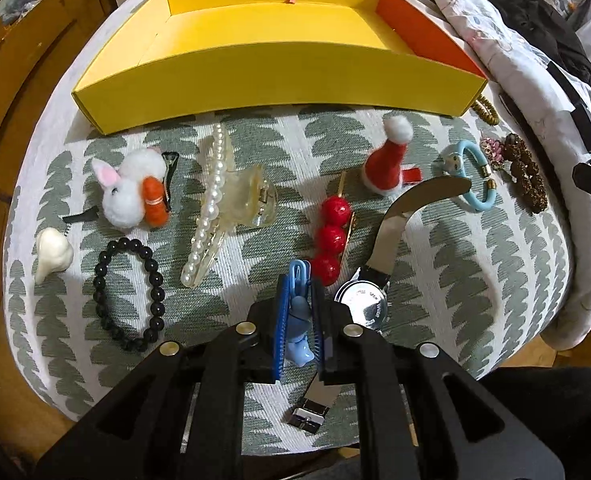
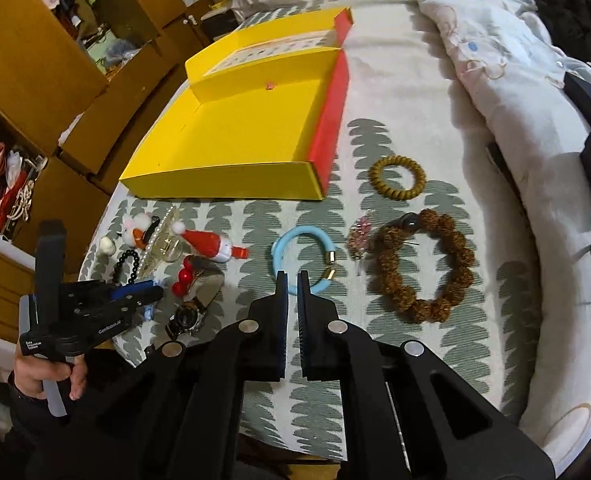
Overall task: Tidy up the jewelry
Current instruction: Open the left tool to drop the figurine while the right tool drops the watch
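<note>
- Left wrist view: left gripper (image 1: pixel 299 280) is clamped on a little blue clip (image 1: pixel 300 322), right over the patterned bed cover (image 1: pixel 455 280).
- Watch (image 1: pixel 365 304) lies just beside it, red bead hairpin (image 1: pixel 331 236) just ahead.
- Yellow box (image 1: pixel 279 80) sits open at the far side, with nothing in its front part.
- Right gripper (image 2: pixel 293 280) is closed on nothing, tips at the blue bracelet (image 2: pixel 295 248), though I can't tell if they touch.
- Brown bead bracelet (image 2: pixel 427 264) is nearby on the right.
</note>
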Tool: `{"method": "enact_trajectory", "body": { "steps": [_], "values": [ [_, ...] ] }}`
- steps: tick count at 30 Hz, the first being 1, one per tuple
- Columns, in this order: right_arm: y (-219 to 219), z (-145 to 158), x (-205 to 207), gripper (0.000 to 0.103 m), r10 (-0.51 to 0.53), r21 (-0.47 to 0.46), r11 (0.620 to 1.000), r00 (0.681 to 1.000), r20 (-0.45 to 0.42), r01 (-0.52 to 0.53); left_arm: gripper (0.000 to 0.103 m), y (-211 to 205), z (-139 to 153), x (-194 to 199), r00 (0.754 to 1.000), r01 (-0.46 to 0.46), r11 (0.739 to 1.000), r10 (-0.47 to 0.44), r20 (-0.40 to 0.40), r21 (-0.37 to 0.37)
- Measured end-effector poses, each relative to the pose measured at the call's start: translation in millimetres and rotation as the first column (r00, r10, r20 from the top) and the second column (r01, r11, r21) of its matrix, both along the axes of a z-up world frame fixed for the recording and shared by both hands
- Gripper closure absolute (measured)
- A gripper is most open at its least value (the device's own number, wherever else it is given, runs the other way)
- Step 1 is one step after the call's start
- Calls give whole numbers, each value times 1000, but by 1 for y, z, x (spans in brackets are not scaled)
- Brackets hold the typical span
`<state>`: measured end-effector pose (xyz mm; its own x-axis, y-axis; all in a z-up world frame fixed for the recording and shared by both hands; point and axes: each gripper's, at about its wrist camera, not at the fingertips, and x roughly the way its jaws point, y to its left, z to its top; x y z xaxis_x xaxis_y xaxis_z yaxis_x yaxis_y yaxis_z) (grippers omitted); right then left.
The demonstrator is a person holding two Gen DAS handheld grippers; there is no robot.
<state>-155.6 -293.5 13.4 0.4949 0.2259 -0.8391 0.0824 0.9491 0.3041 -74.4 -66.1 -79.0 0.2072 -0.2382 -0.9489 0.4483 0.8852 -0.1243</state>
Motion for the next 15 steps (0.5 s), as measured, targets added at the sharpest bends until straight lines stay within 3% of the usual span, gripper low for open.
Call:
{"method": "enact_trajectory", "body": {
  "steps": [4,6,8,13,15],
  "values": [
    [6,4,0,97,14,9,1000,1000,21,-14,85,4,2,0,1000,-9,1000,9,11,10],
    [5,7,1,97,9,14,1000,999,34,-9,69,9,5,-1,1000,-18,1000,17,21,14],
    [3,9,0,97,-2,13,1000,999,40,1,61,12,6,0,999,-25,999,24,27,21],
    [2,19,-1,91,-7,16,1000,996,86,6,55,17,13,2,999,-30,1000,30,35,6],
    [2,22,0,87,-6,17,1000,995,102,5,48,18,19,3,999,-29,999,29,40,-13]
  ]
}}
